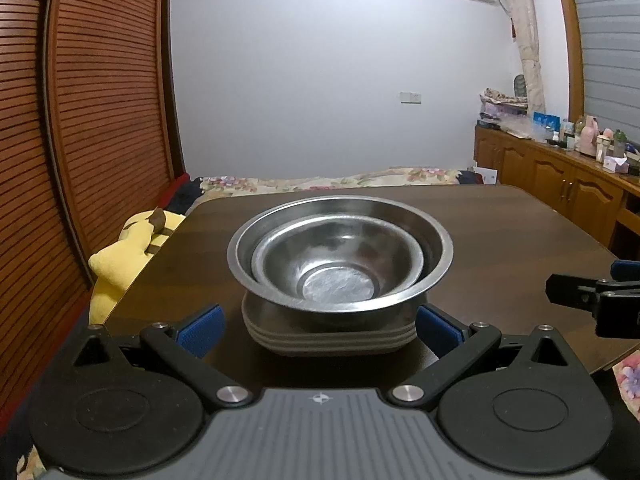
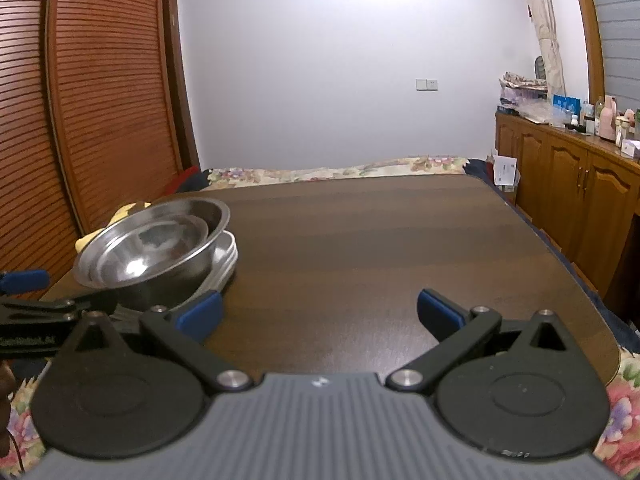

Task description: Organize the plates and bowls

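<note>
While both grippers hung spread wide & empty, we saw the dishes already stacked on the dark wooden table (image 2: 360,240).

We had the smaller shiny steel bowl (image 1: 340,260) nested inside the larger shiny steel bowl (image 1: 438,248), both atop a stack of grey rounded-square plates (image 1: 332,340) near the table's left edge. Our left gripper (image 1: 320,326) sat w/ blue pads either side of the plates, not touching. Our right gripper (image 2: 320,314) hovered over bare tabletop, well apart from the stack. Yellow plush toy (image 1: 120,256) lay beside the table.
</note>
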{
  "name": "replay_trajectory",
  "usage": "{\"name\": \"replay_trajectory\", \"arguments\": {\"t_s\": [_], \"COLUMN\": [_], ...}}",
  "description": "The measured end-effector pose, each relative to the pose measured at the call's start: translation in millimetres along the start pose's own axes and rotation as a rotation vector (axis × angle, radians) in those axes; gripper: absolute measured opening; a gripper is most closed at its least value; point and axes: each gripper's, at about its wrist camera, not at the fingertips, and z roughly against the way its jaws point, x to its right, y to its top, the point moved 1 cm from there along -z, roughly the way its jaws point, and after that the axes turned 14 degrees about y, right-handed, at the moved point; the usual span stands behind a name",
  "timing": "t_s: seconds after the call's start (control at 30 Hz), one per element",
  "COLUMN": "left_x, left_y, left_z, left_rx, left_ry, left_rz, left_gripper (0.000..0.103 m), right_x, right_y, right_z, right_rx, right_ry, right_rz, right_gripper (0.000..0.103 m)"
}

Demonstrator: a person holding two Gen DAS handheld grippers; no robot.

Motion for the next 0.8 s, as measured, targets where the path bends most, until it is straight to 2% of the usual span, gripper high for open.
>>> {"name": "replay_trajectory", "arguments": {"t_s": [0.8], "left_x": [-4.3], "left_y": [1.9], "left_z": [-3.0], "left_rx": [-0.005], "left_ry": [0.000], "left_rz": [0.014], "left_gripper": [0.103], "right_x": [0.9], "right_y": [1.5], "right_z": [4.5], "right_rx": [0.007], "right_ry": [-0.005], "right_rz": [0.005], "right_gripper": [0.103]}}
